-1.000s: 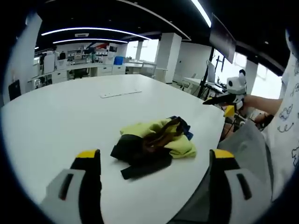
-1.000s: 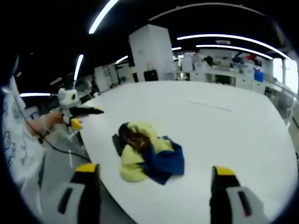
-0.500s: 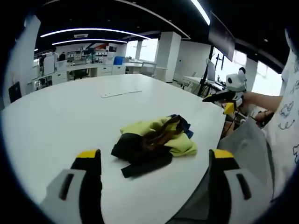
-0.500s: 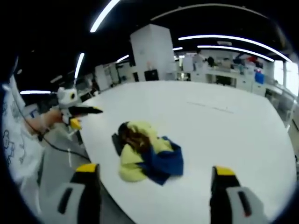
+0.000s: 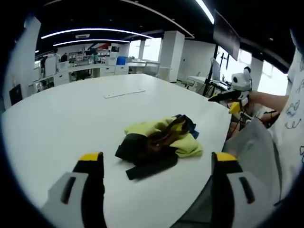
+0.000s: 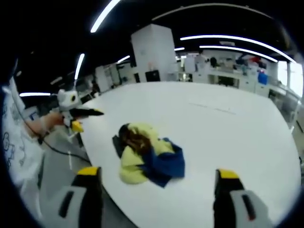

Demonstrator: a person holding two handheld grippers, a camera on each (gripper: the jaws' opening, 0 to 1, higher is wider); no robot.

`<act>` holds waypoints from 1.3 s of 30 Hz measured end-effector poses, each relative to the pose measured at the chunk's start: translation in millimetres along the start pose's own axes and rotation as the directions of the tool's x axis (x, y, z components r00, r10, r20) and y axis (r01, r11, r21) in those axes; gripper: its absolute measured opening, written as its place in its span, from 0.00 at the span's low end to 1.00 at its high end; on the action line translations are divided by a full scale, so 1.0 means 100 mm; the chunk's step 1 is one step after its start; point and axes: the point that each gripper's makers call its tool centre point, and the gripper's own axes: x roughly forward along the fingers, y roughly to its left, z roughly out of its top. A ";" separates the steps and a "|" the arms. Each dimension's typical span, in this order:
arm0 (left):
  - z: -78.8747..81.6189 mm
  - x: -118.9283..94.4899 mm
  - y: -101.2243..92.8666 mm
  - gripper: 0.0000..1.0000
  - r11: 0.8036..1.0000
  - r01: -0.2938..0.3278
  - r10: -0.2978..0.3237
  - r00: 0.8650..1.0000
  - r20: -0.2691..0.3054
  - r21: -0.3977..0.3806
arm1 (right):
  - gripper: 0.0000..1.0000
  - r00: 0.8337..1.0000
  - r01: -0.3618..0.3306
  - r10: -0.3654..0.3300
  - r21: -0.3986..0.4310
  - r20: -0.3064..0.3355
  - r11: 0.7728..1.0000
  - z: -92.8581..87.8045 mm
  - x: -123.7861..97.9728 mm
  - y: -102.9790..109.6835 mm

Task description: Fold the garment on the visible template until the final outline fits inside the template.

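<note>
I saw the garment [image 5: 159, 145] crumpled near the table's [image 5: 66, 118] near edge, ahead of both grippers and apart from them. My left gripper [image 5: 156, 166] and right gripper [image 6: 154, 183] stood open, empty; neither looked clearly nearer.

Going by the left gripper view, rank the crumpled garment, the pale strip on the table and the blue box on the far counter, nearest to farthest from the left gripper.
1. Crumpled garment, just ahead, near the table's edge.
2. Pale strip, flat, mid-table beyond.
3. Blue box, on the background counter.
</note>
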 end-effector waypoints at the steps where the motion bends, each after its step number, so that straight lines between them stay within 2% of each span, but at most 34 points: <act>1: 0.00 0.00 -0.01 0.90 1.000 0.000 0.000 1.000 -0.001 0.002 | 0.99 1.000 0.002 -0.002 0.000 0.000 1.000 0.00 0.00 0.00; 8: -0.04 0.03 -0.02 0.85 1.000 0.011 -0.011 1.000 -0.011 -0.002 | 0.99 1.000 0.020 -0.020 0.002 -0.010 1.000 -0.05 -0.04 -0.04; 12: -0.05 0.03 0.03 0.82 1.000 0.007 -0.006 1.000 -0.015 0.013 | 0.94 1.000 0.025 -0.025 0.001 -0.016 1.000 -0.07 -0.05 -0.05; 29: -0.04 -0.02 0.05 0.83 1.000 -0.002 0.002 1.000 -0.009 0.008 | 0.94 0.999 0.017 -0.017 -0.007 -0.043 1.000 -0.11 0.02 -0.10; 35: -0.06 -0.05 0.14 0.84 1.000 -0.003 0.003 1.000 -0.004 0.028 | 0.93 0.998 0.015 -0.017 -0.021 -0.058 1.000 -0.12 0.02 -0.10; 39: -0.09 -0.02 0.13 0.83 0.999 0.001 0.001 0.999 -0.032 0.050 | 0.93 0.998 0.019 -0.021 -0.029 -0.061 0.999 -0.10 0.07 -0.12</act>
